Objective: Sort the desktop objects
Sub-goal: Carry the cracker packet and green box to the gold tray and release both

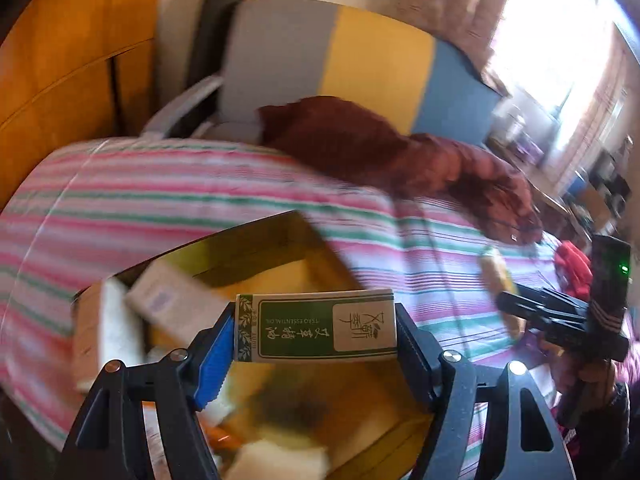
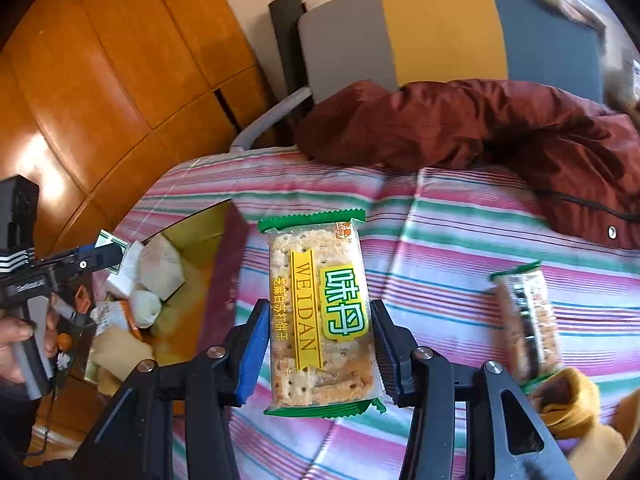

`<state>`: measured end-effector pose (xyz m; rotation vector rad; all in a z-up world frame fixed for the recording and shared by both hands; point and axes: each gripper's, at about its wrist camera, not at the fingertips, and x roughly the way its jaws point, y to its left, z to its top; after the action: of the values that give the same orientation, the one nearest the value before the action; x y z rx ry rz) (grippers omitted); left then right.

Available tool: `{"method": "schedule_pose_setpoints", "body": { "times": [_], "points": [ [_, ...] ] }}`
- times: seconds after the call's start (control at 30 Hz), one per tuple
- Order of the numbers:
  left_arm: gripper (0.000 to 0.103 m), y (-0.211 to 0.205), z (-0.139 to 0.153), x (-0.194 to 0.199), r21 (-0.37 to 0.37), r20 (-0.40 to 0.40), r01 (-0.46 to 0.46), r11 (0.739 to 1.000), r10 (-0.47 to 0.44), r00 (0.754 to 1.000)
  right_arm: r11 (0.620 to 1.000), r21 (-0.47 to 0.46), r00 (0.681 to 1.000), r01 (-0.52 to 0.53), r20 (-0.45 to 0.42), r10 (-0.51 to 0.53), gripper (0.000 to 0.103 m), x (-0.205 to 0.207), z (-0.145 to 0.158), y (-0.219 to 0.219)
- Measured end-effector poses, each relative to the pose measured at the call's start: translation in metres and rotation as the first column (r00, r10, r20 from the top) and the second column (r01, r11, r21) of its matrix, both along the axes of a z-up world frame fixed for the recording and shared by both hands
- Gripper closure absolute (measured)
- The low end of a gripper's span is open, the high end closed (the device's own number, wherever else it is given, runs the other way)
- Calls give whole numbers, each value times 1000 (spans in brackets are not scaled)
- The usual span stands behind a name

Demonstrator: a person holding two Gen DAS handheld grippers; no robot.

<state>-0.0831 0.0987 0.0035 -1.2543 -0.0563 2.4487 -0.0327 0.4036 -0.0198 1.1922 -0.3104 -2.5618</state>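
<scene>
**Both grippers loaded over the bed**

Left gripper (image 1: 316,330) jaws clamp a green oil box (image 1: 316,326) above the open cardboard box (image 1: 256,236), evidently for dropping in. Right gripper (image 2: 320,340) jaws grip a cracker packet (image 2: 320,312) above the striped bedsheet (image 2: 460,232); another packet (image 2: 528,320) lies beside.

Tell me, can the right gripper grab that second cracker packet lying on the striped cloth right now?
Probably not yet: the right gripper is already shut on a cracker packet. The second packet lies uncovered on the striped cloth.

Pink-green striped cloth (image 2: 460,216), green-edged cracker packet (image 2: 320,312).
</scene>
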Motion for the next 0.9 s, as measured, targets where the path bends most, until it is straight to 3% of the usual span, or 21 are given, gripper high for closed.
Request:
{"method": "schedule_pose_setpoints", "body": {
  "times": [0.17, 0.43, 0.53, 0.63, 0.9],
  "points": [
    [29, -45, -9, 3, 8, 21, -86, 996, 86, 996, 998, -19, 998, -61, -18, 61, 54, 4, 16, -33],
    [28, -68, -26, 10, 17, 55, -140, 990, 138, 989, 990, -46, 991, -133, -18, 133, 54, -5, 31, -106],
    [20, -76, -30, 17, 50, 70, -146, 988, 142, 987, 983, -92, 987, -159, 0, 160, 52, -12, 28, -133],
    [19, -80, -28, 23, 63, 64, -132, 989, 128, 990, 969, -168, 983, -179, 17, 184, 33, -17, 22, -157],
    [19, -103, -20, 35, 97, 21, -184, 978, 183, 983, 970, -181, 983, -160, 56, 173, 31, -3, 11, -166]
  ]
}}
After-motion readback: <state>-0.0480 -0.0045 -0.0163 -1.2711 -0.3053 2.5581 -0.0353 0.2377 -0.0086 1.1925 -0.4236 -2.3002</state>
